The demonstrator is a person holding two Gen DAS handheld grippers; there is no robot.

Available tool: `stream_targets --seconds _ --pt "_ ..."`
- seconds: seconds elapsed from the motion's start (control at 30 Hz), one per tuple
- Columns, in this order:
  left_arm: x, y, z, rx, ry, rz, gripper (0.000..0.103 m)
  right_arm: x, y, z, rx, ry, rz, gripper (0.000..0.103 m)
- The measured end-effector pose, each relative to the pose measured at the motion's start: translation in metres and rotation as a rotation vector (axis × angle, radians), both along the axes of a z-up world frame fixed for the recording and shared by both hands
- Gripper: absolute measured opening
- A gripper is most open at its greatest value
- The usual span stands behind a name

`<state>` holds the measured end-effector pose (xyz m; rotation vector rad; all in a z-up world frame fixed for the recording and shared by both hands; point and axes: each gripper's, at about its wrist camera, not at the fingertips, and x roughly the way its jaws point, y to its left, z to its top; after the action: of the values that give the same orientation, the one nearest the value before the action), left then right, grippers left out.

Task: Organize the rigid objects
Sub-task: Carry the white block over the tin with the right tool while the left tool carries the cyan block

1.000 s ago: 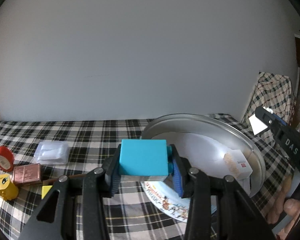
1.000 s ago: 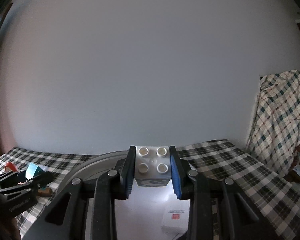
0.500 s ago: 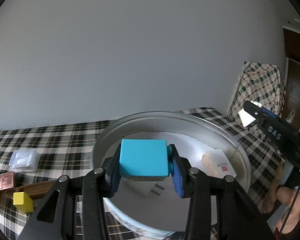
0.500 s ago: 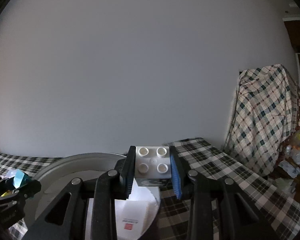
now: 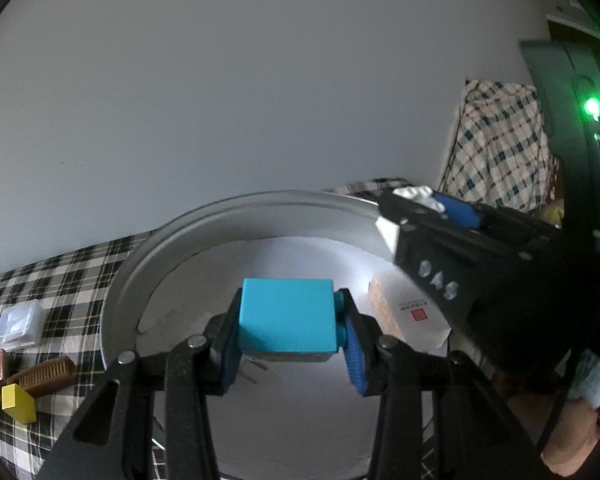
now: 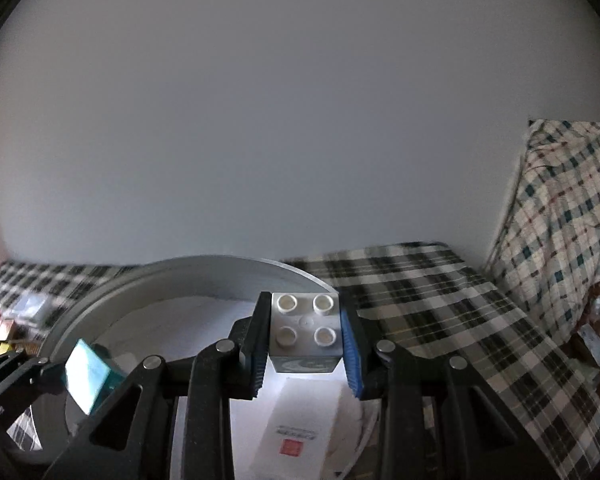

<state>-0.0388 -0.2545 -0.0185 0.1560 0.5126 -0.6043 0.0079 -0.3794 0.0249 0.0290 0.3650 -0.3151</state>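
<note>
Left gripper (image 5: 288,344): black angular linkage arms, round silver screws at pivots, blue ribbed pads on inner finger faces. Right gripper (image 6: 306,344): same black frame, silver screws, blue ribbed pads; seen at right of left wrist view, white letters "DAS" on side, green light glowing on housing upper right. Pale cuff at lower right corner.
</note>
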Motion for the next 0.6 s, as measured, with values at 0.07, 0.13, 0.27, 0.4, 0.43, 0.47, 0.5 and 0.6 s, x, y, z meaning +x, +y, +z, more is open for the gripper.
stream_targets --seconds 0.07,0.13,0.27,0.4,0.43,0.47,0.5,0.6 --pt "0.002 -0.002 -0.002 0.015 0.011 0.005 0.042 0.003 0.004 -0.002 -0.009 0.016 0.01 0.034" --pt "0.005 -0.004 -0.004 0.026 0.028 0.011 0.042 0.005 0.006 -0.004 -0.004 0.032 0.022 0.034" --pt "0.008 -0.005 -0.006 0.039 0.043 0.022 0.042 0.011 0.007 -0.01 -0.003 0.059 0.029 0.034" --pt "0.011 -0.007 -0.007 0.059 0.051 0.03 0.042 0.014 0.007 -0.013 0.002 0.072 0.041 0.034" --pt "0.011 -0.008 -0.007 0.065 0.054 0.033 0.042 0.015 0.007 -0.014 0.001 0.076 0.044 0.034" --pt "0.012 -0.008 -0.008 0.069 0.057 0.036 0.042 0.016 0.007 -0.014 0.0 0.081 0.047 0.034" --pt "0.012 -0.009 -0.008 0.071 0.059 0.037 0.042 0.016 0.008 -0.014 0.0 0.083 0.049 0.034" --pt "0.014 -0.008 -0.009 0.078 0.066 0.048 0.042 0.015 0.009 -0.013 0.011 0.079 0.058 0.034"
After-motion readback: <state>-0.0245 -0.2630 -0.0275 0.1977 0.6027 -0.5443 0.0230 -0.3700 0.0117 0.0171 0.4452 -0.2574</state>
